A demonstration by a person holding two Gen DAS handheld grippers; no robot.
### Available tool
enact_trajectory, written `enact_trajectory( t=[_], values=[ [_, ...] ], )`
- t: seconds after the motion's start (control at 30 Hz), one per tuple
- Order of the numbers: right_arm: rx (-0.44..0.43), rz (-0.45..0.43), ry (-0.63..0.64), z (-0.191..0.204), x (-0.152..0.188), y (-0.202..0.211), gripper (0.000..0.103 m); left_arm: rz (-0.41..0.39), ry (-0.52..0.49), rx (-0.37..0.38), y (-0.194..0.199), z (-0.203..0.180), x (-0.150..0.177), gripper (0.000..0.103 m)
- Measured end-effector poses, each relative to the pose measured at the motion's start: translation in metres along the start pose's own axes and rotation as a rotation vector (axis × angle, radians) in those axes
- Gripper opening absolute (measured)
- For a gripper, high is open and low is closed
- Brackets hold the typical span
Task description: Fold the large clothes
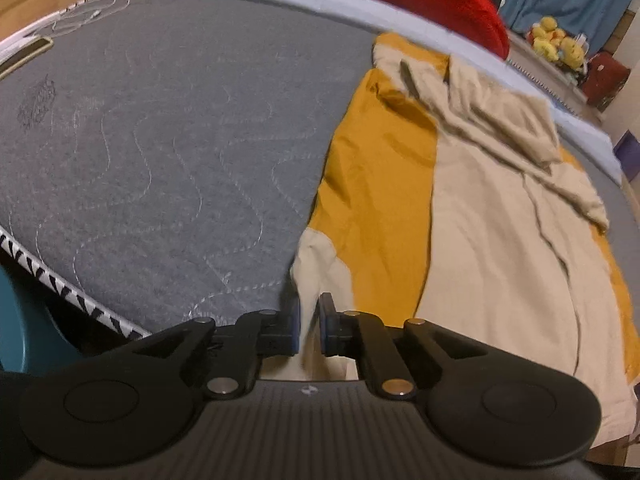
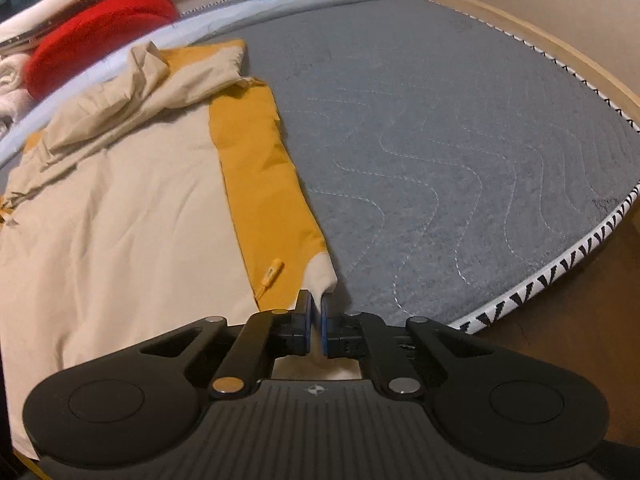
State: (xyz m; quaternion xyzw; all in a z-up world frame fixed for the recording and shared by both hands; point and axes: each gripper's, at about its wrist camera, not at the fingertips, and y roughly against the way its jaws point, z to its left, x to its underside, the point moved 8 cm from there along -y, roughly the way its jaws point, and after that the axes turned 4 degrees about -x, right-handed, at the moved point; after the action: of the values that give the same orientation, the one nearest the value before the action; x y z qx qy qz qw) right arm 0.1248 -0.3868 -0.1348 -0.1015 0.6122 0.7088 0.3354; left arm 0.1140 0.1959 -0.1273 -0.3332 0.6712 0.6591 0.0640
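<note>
Tongs [image 1: 308,326] [image 2: 315,326] pinch jacket [image 1: 480,220] cuffs, hem cut off below.

Location: a home bedroom. Indicators: a grey quilted mattress [image 1: 160,152] in a wooden bed frame [image 2: 560,48], piled bedding [image 2: 12,76], and yellow plush toys [image 1: 558,42] on a shelf.

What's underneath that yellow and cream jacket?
The jacket lies on a grey quilted mattress, visible beside it. The mattress directly beneath it, and anything lying there, is covered. Both grippers pinch its cuffs.
</note>
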Motion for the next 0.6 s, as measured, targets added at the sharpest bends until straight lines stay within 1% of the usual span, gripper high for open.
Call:
enact_trajectory(
  t=[0.03, 0.07, 0.1, 0.27, 0.3, 0.33, 0.37, 0.4, 0.5, 0.6],
  values=[
    [0.009, 0.018, -0.008, -0.003, 0.002, -0.003, 0.010, 0.024, 0.000, -0.008, -0.005, 0.001, 0.003, 0.017],
    [0.010, 0.042, -0.026, -0.005, 0.004, -0.007, 0.011, 0.054, 0.004, -0.017, -0.010, 0.002, 0.007, 0.019],
    [0.005, 0.056, -0.042, -0.007, 0.006, -0.010, 0.011, 0.067, 0.004, -0.028, -0.014, 0.005, 0.008, 0.019],
    [0.008, 0.063, -0.028, -0.006, 0.007, -0.011, 0.012, 0.061, -0.019, -0.048, -0.016, 0.005, 0.009, 0.020],
    [0.009, 0.063, -0.022, -0.006, 0.008, -0.011, 0.011, 0.057, -0.026, -0.051, -0.015, 0.004, 0.009, 0.018],
    [0.010, 0.059, -0.017, -0.005, 0.007, -0.010, 0.005, 0.051, -0.033, -0.051, -0.015, 0.002, 0.009, 0.012],
    [0.009, 0.051, -0.012, -0.004, 0.006, -0.008, 0.004, 0.042, -0.046, -0.047, -0.012, 0.000, 0.009, 0.005],
    [0.003, 0.040, -0.006, -0.002, 0.005, -0.005, 0.001, 0.033, -0.055, -0.044, -0.010, -0.005, 0.008, 0.003],
    [-0.019, -0.008, 0.009, 0.003, -0.003, 0.009, 0.000, -0.003, -0.074, -0.020, 0.003, -0.010, 0.001, 0.002],
    [-0.067, -0.072, 0.019, 0.009, -0.014, 0.031, 0.000, -0.047, -0.057, 0.032, 0.029, -0.015, -0.011, 0.002]
  ],
)
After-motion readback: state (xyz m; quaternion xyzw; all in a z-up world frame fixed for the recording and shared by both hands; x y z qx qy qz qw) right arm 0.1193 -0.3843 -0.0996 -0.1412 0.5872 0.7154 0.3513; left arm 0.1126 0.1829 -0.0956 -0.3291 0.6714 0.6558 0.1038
